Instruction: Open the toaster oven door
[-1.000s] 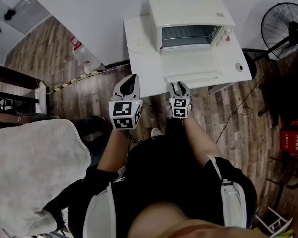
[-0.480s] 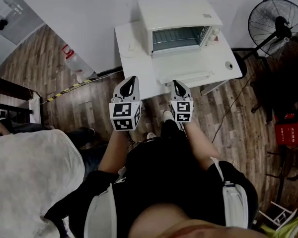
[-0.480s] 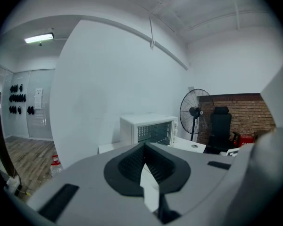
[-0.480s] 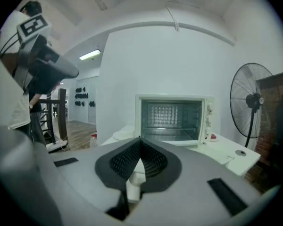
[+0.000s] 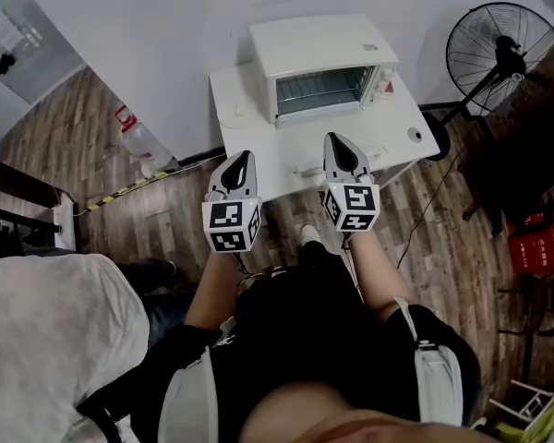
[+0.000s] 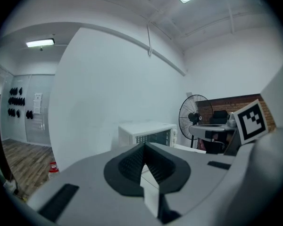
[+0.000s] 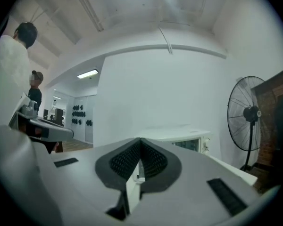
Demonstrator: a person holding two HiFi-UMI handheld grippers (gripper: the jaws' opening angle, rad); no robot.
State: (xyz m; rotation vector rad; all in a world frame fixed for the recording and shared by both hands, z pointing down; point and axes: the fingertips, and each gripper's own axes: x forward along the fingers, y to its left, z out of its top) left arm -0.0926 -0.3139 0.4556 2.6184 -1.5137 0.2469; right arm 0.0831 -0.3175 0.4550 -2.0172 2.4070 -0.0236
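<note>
The white toaster oven [image 5: 319,49] stands at the back of a white table [image 5: 235,109]. Its door [image 5: 300,141] hangs open, folded down flat in front of the cavity. My right gripper [image 5: 335,139] is lifted over the door's front edge, apart from it. Its jaws have just closed and are shut with nothing between them [image 7: 140,140]. My left gripper [image 5: 244,158] hovers over the table's near left edge, also shut and empty [image 6: 144,146]. Both gripper views look level at the oven [image 6: 146,133] [image 7: 188,140] from a little way off.
A standing fan [image 5: 499,58] is right of the table, with a cable on the wood floor. A plastic bottle [image 5: 138,137] lies left of the table. A red box [image 5: 526,247] sits at far right. A person in white [image 5: 55,340] is close on my left.
My right gripper left the door handle and rose well above the table. The left gripper rose slightly. The door stays open and flat.
</note>
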